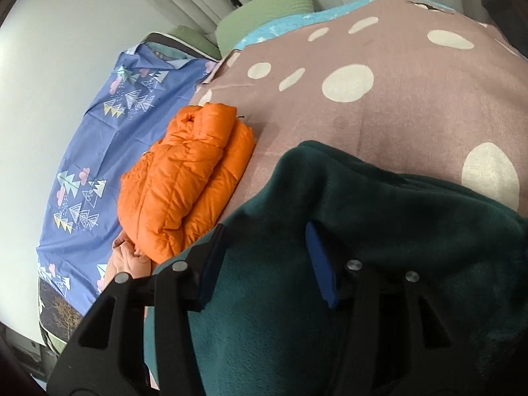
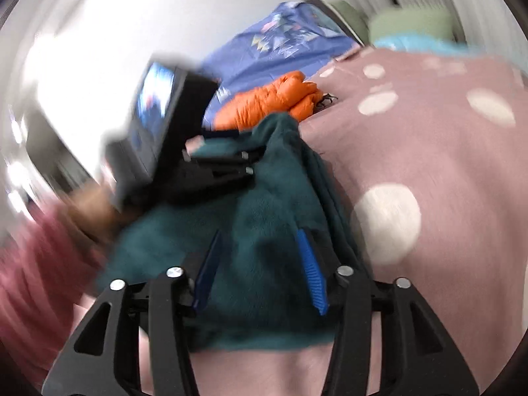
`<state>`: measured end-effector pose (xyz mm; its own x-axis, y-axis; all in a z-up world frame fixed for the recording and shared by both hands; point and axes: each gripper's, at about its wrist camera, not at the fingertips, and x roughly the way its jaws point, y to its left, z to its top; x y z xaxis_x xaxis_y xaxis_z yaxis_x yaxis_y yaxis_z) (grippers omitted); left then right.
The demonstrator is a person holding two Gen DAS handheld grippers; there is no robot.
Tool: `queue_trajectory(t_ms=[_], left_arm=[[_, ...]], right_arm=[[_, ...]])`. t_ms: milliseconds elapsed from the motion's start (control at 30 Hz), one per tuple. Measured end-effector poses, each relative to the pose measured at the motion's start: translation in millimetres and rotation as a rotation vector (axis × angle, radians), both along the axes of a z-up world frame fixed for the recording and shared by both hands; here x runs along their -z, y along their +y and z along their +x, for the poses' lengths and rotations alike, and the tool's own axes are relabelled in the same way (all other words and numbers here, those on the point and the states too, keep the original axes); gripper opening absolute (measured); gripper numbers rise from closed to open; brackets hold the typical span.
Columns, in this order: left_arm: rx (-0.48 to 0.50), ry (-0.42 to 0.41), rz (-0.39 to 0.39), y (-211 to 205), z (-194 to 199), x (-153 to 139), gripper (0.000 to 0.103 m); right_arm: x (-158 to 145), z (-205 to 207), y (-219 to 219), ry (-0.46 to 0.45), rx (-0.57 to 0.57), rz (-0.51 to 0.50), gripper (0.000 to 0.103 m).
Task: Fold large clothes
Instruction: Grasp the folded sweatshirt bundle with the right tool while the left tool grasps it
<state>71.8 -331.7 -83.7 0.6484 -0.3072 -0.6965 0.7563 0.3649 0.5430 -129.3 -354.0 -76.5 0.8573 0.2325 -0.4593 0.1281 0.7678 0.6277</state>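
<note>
A dark teal fleece garment (image 1: 379, 231) lies bunched on the pink dotted blanket (image 1: 379, 122). My left gripper (image 1: 264, 234) is open, its jaws wide apart with the fleece filling the gap between them. In the blurred right wrist view the same fleece (image 2: 264, 231) lies between the open jaws of my right gripper (image 2: 260, 241). The left gripper (image 2: 244, 163) shows there too, further along the fleece, with its camera body above it.
A folded orange puffer jacket (image 1: 184, 178) lies at the blanket's left edge, also in the right wrist view (image 2: 270, 99). A peach garment (image 1: 128, 260) sits below it. A blue patterned sheet (image 1: 109, 151) covers the left side. Green pillows (image 1: 264, 16) lie at the back.
</note>
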Motion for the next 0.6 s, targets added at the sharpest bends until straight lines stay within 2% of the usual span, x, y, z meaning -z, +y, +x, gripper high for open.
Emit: queue_trajectory(t_ms=[33, 67, 133, 200, 267, 333, 433, 600], left_arm=[[0.000, -0.004, -0.002, 0, 0, -1, 0.052], [0.001, -0.010, -0.001, 0, 0, -1, 0.052], [0.004, -0.017, 0.004, -2, 1, -1, 0.052], [0.005, -0.019, 0.008, -3, 1, -1, 0.052], [0.005, -0.023, 0.004, -2, 1, -2, 0.052], [0.005, -0.028, -0.003, 0, 1, -3, 0.052], [0.006, -0.033, -0.021, 4, -2, -6, 0.052], [0.005, -0.014, -0.045, 8, 2, -8, 0.052]], right_arm=[[-1, -13, -10, -0.006, 0.029, 0.058, 0.065], [-1, -22, -16, 0.001, 0.061, 0.081, 0.072], [1, -39, -29, 0.024, 0.102, 0.118, 0.073], [14, -47, -37, 0.061, 0.081, 0.207, 0.078], [31, -44, -37, 0.111, 0.046, 0.317, 0.087], [48, -34, -36, 0.176, 0.023, 0.394, 0.090], [58, -14, -35, 0.226, -0.008, 0.415, 0.093], [58, 33, -32, 0.219, -0.085, 0.407, 0.101]])
